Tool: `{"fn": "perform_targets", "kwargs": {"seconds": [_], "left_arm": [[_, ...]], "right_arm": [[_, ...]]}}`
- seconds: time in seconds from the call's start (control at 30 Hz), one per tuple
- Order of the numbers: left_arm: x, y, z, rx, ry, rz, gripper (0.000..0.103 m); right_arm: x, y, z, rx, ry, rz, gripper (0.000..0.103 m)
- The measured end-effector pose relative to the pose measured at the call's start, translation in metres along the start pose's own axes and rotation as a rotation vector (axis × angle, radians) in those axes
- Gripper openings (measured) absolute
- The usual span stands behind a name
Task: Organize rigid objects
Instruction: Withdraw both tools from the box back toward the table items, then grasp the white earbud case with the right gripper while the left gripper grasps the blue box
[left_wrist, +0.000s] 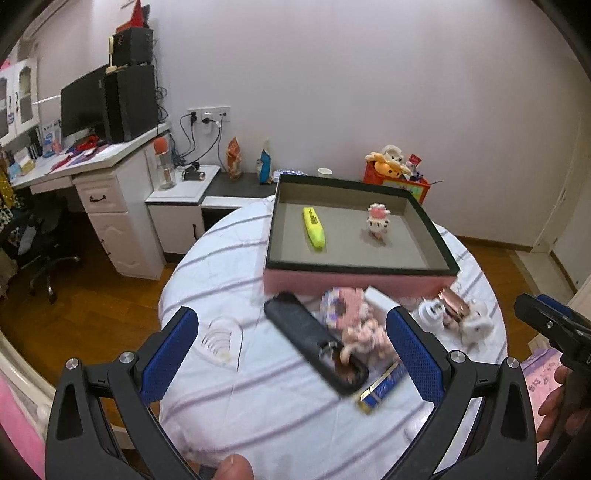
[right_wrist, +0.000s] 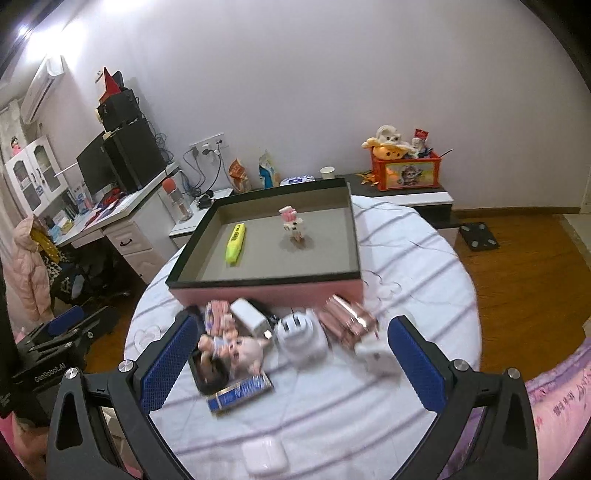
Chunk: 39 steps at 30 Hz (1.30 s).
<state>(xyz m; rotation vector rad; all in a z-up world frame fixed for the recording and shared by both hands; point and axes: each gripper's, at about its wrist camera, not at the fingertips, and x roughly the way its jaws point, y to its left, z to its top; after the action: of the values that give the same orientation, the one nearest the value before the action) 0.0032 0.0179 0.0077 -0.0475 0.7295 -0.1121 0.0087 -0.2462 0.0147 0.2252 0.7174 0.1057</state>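
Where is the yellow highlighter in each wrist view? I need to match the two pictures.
Left wrist view: the yellow highlighter lies in the left half of the box, above centre.
Right wrist view: the highlighter lies in the box's left part, left of centre.
Shared landmark: the small pink toy figure stands to its right.

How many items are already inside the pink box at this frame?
2. A yellow highlighter lies on the left of the pink box floor; a small pink-and-white figurine stands right of it, nearer the back wall. The floor just behind the near wall is hidden.
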Motion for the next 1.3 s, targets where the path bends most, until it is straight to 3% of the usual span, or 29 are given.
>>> {"fn": "perform_targets", "kwargs": {"seconds": [0.33, 0.6, 0.93, 1.1, 1.17, 1.3], "left_arm": [[-0.04, -0.002, -0.036, 0.008, -0.014, 0.011, 0.103], [-0.042, -0.004, -0.05, 0.02, 0.007, 0.0, 0.103], [-0.015, -0.006, -0.072, 0.046, 0.08, 0.021, 0.103], [0.004, -0.006, -0.082, 0.05, 0.123, 0.03, 0.103], [0.012, -0.006, -0.086, 0.052, 0.143, 0.031, 0.103], [0.024, -0.009, -0.09, 0.06, 0.167, 0.022, 0.103]], "right_arm": [[-0.038, 0.015, -0.048, -0.042, -0.009, -0.049, 0.103], [-0.042, 0.012, -0.067, -0.052, 0.014, -0.063, 0.103], [0.002, 0.024, -0.108, -0.135, 0.135, -0.029, 0.103], [0.028, 0.024, -0.124, -0.162, 0.191, -0.025, 0.091], [0.036, 0.023, -0.129, -0.165, 0.209, -0.02, 0.079], [0.046, 0.022, -0.135, -0.177, 0.218, -0.005, 0.073]]}}
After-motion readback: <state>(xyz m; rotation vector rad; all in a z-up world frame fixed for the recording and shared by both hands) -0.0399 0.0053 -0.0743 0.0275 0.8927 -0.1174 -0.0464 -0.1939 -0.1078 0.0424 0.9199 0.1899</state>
